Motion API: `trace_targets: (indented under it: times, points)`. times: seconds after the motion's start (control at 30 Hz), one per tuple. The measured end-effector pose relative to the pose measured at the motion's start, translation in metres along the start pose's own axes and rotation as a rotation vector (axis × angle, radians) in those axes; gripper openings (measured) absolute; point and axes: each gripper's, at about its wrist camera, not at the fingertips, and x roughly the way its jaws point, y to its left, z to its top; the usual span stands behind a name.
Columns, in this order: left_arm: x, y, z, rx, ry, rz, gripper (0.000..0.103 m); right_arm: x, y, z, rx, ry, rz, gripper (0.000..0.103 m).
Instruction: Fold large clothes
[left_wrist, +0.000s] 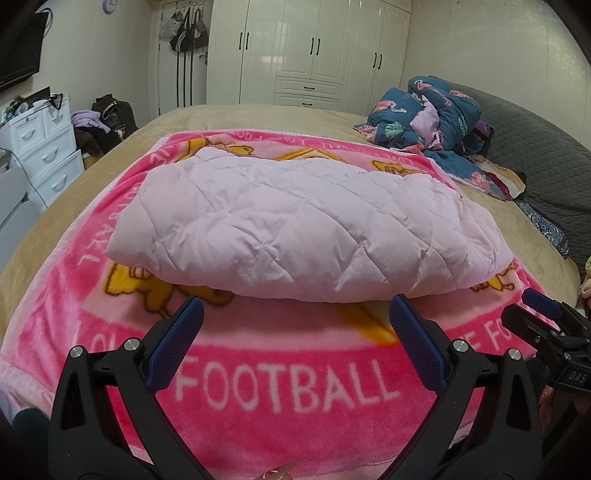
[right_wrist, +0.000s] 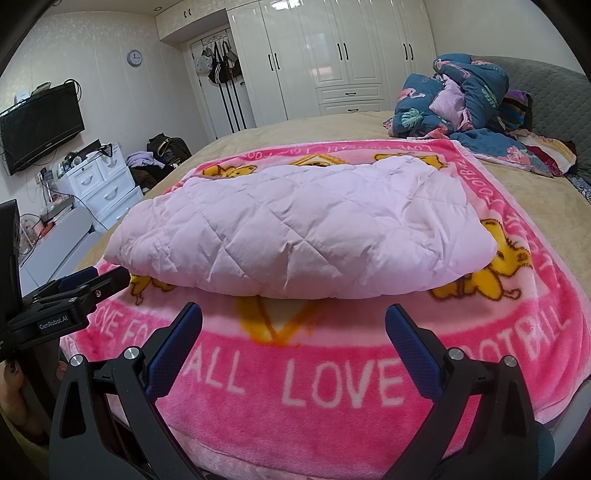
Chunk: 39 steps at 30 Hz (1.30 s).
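A pale pink quilted garment (left_wrist: 295, 225) (right_wrist: 295, 229) lies folded into a thick bundle on a pink "FOOTBALL" blanket (left_wrist: 280, 391) (right_wrist: 332, 384) spread over the bed. My left gripper (left_wrist: 295, 310) hovers open just in front of the bundle's near edge, nothing between its blue pads. My right gripper (right_wrist: 293, 317) is open too, equally close to the near edge and empty. Each gripper shows in the other's view: the right one (left_wrist: 543, 306) at the right edge, the left one (right_wrist: 92, 277) at the left edge.
A heap of blue flamingo bedding (left_wrist: 432, 114) (right_wrist: 461, 96) sits at the bed's far right beside a grey headboard (left_wrist: 535, 147). White wardrobes (left_wrist: 310, 48) line the back wall. A white drawer unit (left_wrist: 44, 140) and a wall television (right_wrist: 37, 125) stand left of the bed.
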Motion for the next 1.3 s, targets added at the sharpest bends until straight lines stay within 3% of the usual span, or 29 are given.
trace_targets:
  times: [0.8,0.9,1.07,1.2,1.3]
  points:
    - [0.001,0.002,-0.003,0.012,0.014,-0.004,0.094,0.001,0.000,-0.002,-0.009,0.007,-0.015,0.099]
    - [0.005,0.002,-0.005,0.025,0.029,0.022,0.094,0.001,-0.001,-0.003,-0.010,0.009,-0.020,0.099]
    - [0.012,0.012,-0.008,-0.008,0.066,0.000,0.094,0.000,-0.005,-0.005,-0.006,0.008,-0.044,0.099]
    - [0.022,0.038,-0.003,-0.061,0.091,0.041,0.094,-0.013,-0.025,-0.007,0.048,-0.037,-0.105,0.099]
    - [0.037,0.089,0.013,-0.135,0.112,0.116,0.094,-0.037,-0.068,-0.012,0.141,-0.098,-0.205,0.099]
